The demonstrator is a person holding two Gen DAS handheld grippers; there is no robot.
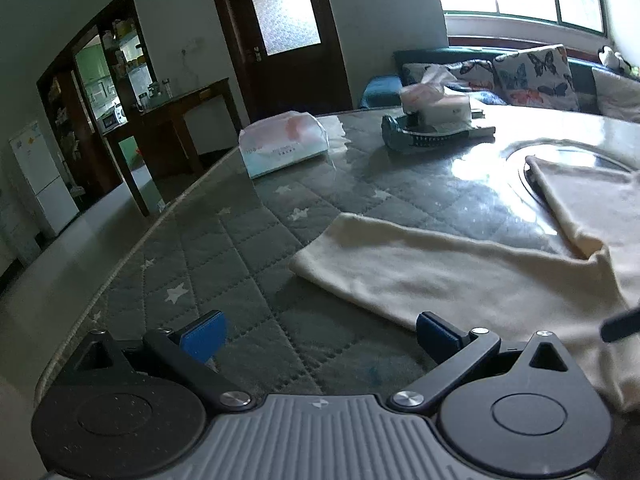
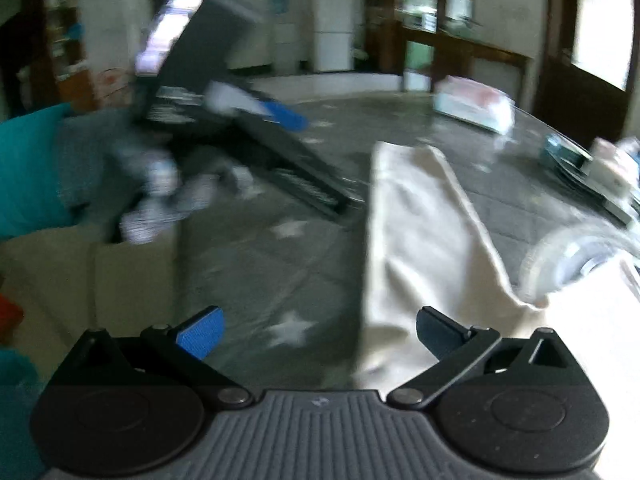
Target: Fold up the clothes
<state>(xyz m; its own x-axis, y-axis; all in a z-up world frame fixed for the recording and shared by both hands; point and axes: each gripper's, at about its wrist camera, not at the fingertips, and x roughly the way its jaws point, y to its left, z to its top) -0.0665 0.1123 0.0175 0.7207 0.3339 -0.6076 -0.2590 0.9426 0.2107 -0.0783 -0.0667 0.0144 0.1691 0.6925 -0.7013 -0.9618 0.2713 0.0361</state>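
A cream garment (image 1: 460, 276) lies spread on the grey quilted star-pattern table cover (image 1: 224, 264), a sleeve or leg reaching left. My left gripper (image 1: 320, 338) is open and empty, low over the cover just short of the garment's near edge. In the blurred right wrist view the same garment (image 2: 416, 216) runs away from me. My right gripper (image 2: 320, 334) is open and empty, its right finger over the cloth's near edge. The left gripper (image 2: 248, 120) shows there at upper left, held in a gloved hand.
A tissue pack (image 1: 284, 142), a tissue box (image 1: 436, 104) on a dark flat item and a glass turntable (image 1: 568, 152) sit on the table. A sofa with butterfly cushions (image 1: 532, 76) stands behind. A cardboard box (image 2: 100, 276) is at the left.
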